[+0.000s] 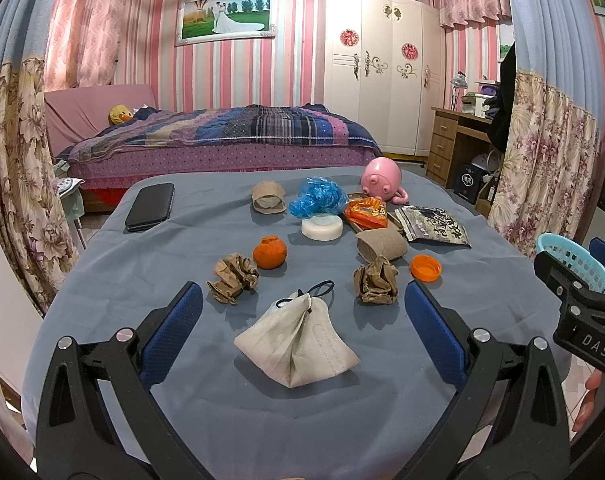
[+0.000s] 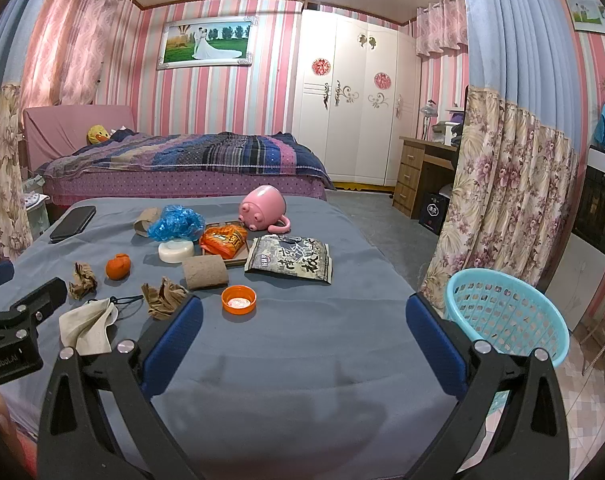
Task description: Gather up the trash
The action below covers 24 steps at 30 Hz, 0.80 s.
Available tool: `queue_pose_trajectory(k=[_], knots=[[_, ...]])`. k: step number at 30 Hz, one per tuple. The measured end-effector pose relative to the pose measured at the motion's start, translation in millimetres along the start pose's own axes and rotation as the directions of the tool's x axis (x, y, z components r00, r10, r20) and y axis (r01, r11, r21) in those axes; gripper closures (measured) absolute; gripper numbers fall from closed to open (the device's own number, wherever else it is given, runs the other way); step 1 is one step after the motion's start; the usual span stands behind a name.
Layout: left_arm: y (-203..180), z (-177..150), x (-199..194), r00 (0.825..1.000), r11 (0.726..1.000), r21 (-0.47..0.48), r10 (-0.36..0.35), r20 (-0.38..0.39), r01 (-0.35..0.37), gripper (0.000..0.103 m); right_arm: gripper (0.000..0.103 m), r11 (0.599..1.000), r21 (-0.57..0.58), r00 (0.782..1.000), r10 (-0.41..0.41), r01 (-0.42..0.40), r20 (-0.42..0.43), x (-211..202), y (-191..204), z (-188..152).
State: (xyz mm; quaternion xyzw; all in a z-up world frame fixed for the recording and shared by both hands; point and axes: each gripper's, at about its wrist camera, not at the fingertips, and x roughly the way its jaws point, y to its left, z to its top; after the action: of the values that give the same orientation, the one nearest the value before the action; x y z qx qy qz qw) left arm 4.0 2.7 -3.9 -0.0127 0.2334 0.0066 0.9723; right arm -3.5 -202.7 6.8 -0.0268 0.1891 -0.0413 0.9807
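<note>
The left gripper (image 1: 302, 300) is held spread above a crumpled mask (image 1: 296, 342). The right gripper (image 2: 304, 312) is likewise spread, empty, beside the blue basket (image 2: 506, 312).

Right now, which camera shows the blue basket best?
The right wrist view: the blue basket shows almost whole beside the table's right edge, past the right gripper. The left wrist view catches only part of its rim behind the other gripper.
</note>
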Motion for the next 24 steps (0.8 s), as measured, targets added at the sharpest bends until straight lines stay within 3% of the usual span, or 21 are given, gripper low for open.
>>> queue_pose_trajectory(k=[17,24], knots=[[-5.0,0.2,-0.9,1.000,1.000,0.020,0.011,0.001,-0.011,0.005,0.004,1.000,0.011,1.000,-0.017,0.018,-0.008,6.0,-2.9,-1.2],[9.8,1.7,6.3,0.999,0.999,-0.033,0.030,-0.034,-0.031,0.005,0.004,0.999,0.039,0.999,-0.034,0.034,-0.005,10.3,-13.9,1.8]])
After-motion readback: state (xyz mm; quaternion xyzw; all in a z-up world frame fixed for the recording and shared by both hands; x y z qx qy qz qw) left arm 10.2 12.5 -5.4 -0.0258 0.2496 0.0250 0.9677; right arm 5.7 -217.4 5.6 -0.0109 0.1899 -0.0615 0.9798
